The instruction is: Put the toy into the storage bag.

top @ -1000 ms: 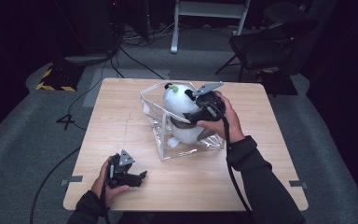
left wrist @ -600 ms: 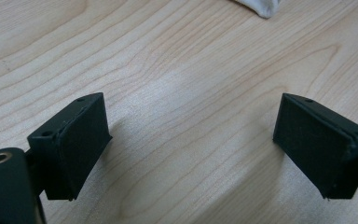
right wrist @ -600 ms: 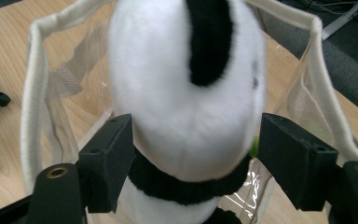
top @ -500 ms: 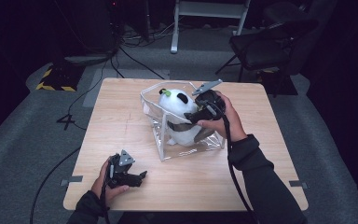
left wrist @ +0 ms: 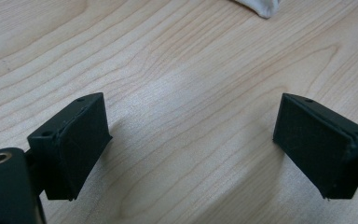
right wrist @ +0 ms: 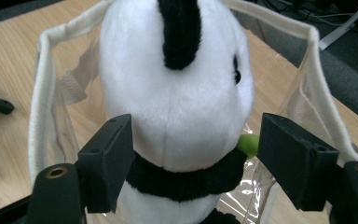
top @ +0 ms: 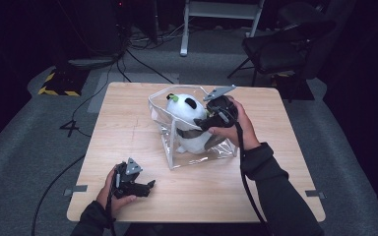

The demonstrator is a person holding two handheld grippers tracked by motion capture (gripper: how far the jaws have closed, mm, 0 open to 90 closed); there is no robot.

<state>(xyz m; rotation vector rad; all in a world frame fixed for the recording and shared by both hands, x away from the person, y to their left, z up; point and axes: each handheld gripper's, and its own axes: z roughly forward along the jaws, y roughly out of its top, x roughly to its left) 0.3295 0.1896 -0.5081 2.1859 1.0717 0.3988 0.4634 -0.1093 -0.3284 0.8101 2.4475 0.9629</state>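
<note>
Plush panda point(top: 189, 123) sits upright inside a clear plastic bag point(top: 197, 157) with white trim, standing at the middle of the wooden worktop point(top: 128, 128). The panda's head pokes above the bag rim; a small green bit shows at its head in the high view and beside its neck in the right gripper view.

Right gripper point(top: 215, 118) is at the bag's far-right side, its jaws around the panda point(right wrist: 177, 93) at neck level. Right gripper view: the left jaw sits against the plush, while the right jaw stands slightly off it with the green piece point(right wrist: 247, 143) in the gap. The jaws have just been closing a little on the toy between them; a firm grip is not seen.

Left gripper point(top: 145, 188) rests low over the worktop's near-left corner, well apart from the bag. Its jaws are spread wide with nothing between them, just bare wood grain point(left wrist: 191, 140) below.
</note>
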